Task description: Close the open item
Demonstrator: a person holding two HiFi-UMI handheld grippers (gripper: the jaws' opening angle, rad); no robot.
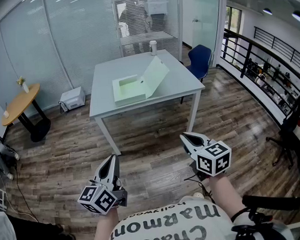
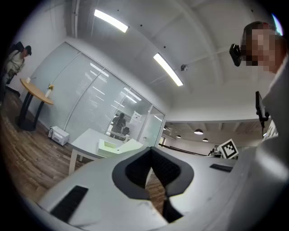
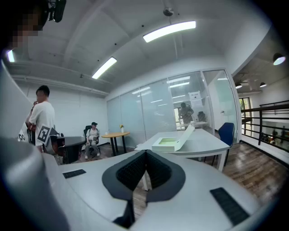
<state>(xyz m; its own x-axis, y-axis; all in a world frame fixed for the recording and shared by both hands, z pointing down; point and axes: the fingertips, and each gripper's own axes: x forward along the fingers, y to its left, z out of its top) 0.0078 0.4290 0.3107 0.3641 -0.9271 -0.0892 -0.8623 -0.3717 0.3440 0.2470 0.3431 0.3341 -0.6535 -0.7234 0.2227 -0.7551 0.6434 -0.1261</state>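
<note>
An open pale green box (image 1: 130,89) lies on the white table (image 1: 109,101) far ahead, its lid (image 1: 156,75) tilted up to the right. Both grippers hang low near my body, well short of the table and over the wood floor. My left gripper (image 1: 112,158) is shut with nothing between its jaws. My right gripper (image 1: 184,136) is also shut and empty. The left gripper view shows the box (image 2: 111,146) small beyond the closed left gripper (image 2: 151,151). In the right gripper view the box (image 3: 168,143) with its raised lid (image 3: 186,134) sits past the closed right gripper (image 3: 145,153).
A white cup (image 1: 153,47) stands at the table's far edge. A blue chair (image 1: 200,59) is behind the table's right corner. A round wooden table (image 1: 20,102) and a white device (image 1: 72,98) are at the left. A railing (image 1: 266,50) and black chair (image 1: 290,129) line the right.
</note>
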